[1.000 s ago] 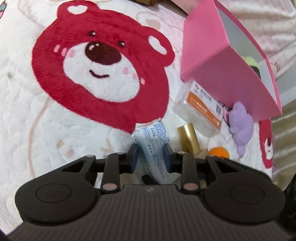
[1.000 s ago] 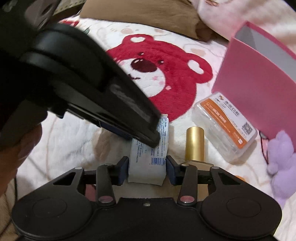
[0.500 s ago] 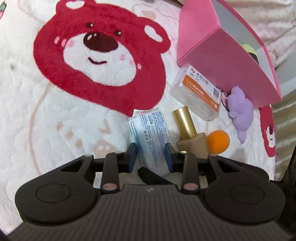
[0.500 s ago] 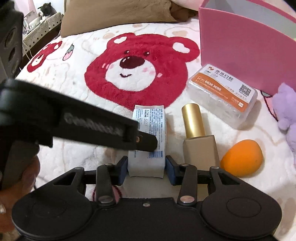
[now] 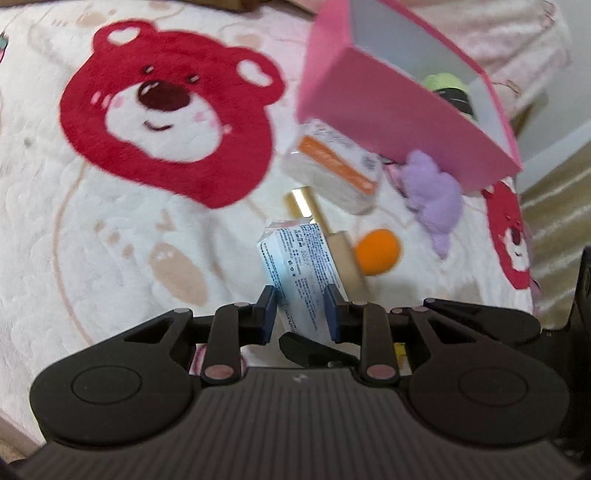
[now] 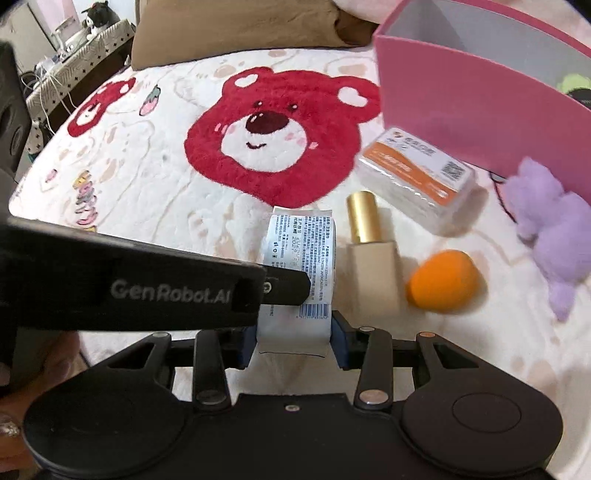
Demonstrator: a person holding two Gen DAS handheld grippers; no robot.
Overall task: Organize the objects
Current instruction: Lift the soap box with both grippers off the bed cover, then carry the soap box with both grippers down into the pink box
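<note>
Both grippers hold the same small packet [image 6: 299,273], a flat white plastic pack with fine blue and black print and a barcode near its lower end. The right gripper [image 6: 293,341] is clamped on the lower end of the packet, one blue pad on each long side. In the right wrist view the left gripper [image 6: 284,286] comes in from the left as a dark arm with white lettering, and its tip lies across the middle of the packet. In the left wrist view the left gripper [image 5: 300,314] is pressed together on the packet [image 5: 301,273], with its blue pads on both edges, and the pack looks a little tilted and pale blue from the light.

The packet is above the blanket [image 6: 147,192], a white fluffy cover with a big red bear face [image 6: 277,136]. Just to the right of the packet lies a beige bottle [image 6: 373,254] with a gold cap, and next to it an orange sponge [image 6: 445,280] in egg shape. Behind the bottle there is a clear box [image 6: 417,177] with an orange and white label. A purple plush toy [image 6: 550,229] lies at the far right, touching the wall of a pink box [image 6: 461,107]. The pink box is open on top, and something green shows inside it. A brown pillow [image 6: 229,26] lies at the far edge of the blanket
</note>
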